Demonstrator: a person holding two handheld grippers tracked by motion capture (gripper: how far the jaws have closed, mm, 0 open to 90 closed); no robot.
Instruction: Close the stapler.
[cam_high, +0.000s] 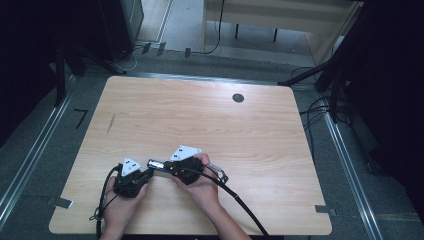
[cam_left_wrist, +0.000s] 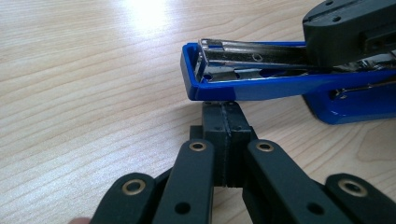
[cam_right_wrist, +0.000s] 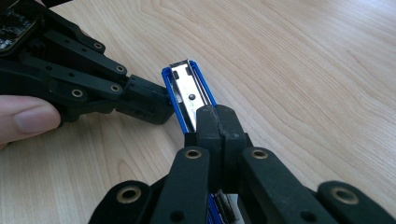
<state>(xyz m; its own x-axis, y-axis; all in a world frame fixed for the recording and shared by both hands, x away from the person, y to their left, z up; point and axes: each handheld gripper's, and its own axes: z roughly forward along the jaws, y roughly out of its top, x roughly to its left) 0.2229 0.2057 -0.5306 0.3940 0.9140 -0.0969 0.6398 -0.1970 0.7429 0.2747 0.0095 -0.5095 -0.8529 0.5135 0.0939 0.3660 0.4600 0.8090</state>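
1. The blue stapler (cam_left_wrist: 261, 81) is lying on the table (cam_high: 210, 120), long axis level, open metal nose pointing at the left tongs (cam_left_wrist: 226, 109).
2. No writing is showing.
3. Left tongs are sitting closed, tips touching the nose; right tongs (cam_right_wrist: 218, 116) closed, resting on the stapler.

A black "7"-shaped mark (cam_high: 80, 118) on the floor — left of the table (cam_high: 280, 150); no other writing.
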